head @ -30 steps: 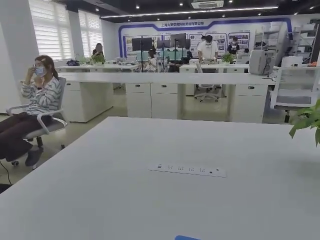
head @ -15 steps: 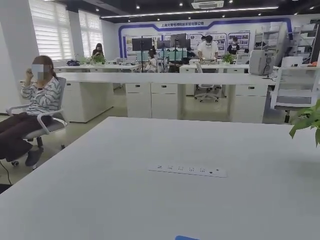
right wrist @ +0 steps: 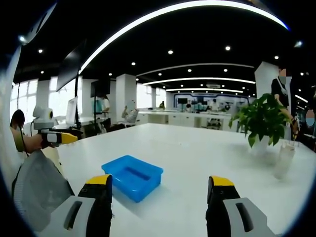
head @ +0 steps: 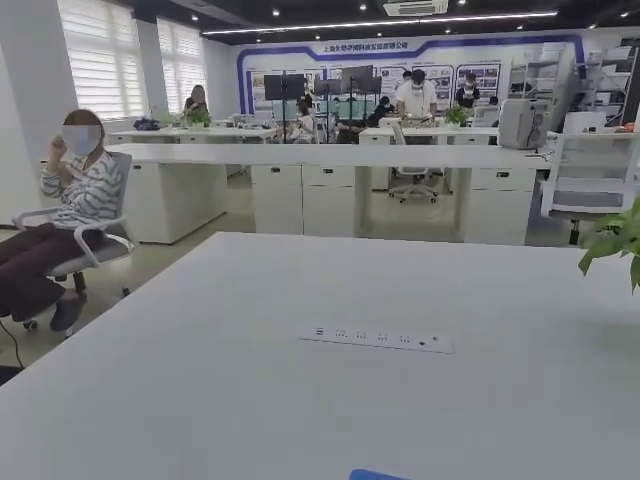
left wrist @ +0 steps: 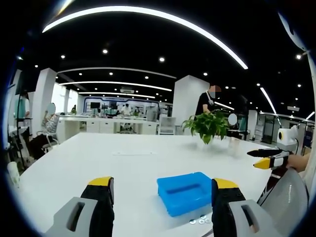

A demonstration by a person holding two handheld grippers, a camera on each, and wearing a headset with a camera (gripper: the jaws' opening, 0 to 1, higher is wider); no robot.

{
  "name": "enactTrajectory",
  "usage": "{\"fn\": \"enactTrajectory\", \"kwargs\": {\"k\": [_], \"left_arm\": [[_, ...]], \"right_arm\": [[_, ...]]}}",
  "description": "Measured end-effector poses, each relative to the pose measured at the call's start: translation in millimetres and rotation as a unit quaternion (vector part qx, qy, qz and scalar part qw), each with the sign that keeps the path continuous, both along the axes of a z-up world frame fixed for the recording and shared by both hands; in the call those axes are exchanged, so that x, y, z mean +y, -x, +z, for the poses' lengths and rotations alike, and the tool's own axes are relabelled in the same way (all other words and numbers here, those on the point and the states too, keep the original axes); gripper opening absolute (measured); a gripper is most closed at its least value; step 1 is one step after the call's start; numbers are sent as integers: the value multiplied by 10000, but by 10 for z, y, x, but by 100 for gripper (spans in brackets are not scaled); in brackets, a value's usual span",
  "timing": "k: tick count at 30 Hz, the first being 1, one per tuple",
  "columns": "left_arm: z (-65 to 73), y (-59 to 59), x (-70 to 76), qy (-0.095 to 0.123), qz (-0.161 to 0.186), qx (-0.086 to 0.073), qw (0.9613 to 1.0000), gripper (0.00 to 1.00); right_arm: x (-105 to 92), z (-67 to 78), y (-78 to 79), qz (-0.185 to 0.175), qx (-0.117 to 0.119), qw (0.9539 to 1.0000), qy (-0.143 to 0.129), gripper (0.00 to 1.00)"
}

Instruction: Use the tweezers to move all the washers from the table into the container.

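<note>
My head view sits high at the near end of the table [head: 250, 400] and looks almost level across it. The tray [head: 375, 475] just clips the edge at 6 o'clock, and plant [head: 612, 240] leaves show at 3. Both gripper views ride low over the same table, side by side, close to the tray. The left gripper view has the tray at 5 o'clock, the plant at 1 and the right gripper [left wrist: 261, 159] at 3. The right gripper view has the tray at 7, the plant at 2 and the left gripper [right wrist: 61, 138] at 9.

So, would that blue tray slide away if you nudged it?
Probably, yes: the blue tray looks shallow and plastic, so likely light. It sits flat on a smooth white table, so it should slide rather than tip.
</note>
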State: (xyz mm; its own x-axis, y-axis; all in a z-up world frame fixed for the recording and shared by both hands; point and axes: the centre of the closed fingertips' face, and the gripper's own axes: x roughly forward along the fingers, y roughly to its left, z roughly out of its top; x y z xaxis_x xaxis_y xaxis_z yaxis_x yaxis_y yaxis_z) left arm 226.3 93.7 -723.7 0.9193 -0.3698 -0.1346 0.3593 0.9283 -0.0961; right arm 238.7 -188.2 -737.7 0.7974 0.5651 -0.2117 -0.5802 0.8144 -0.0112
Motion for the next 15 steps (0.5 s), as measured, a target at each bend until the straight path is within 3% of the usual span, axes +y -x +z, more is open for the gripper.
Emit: {"fn": "enactTrajectory", "kwargs": {"k": [15], "left_arm": [[20, -23, 15, 178, 78, 37, 9998, 85]], "right_arm": [[-55, 100, -59, -234, 1, 9996, -167, 80]]}}
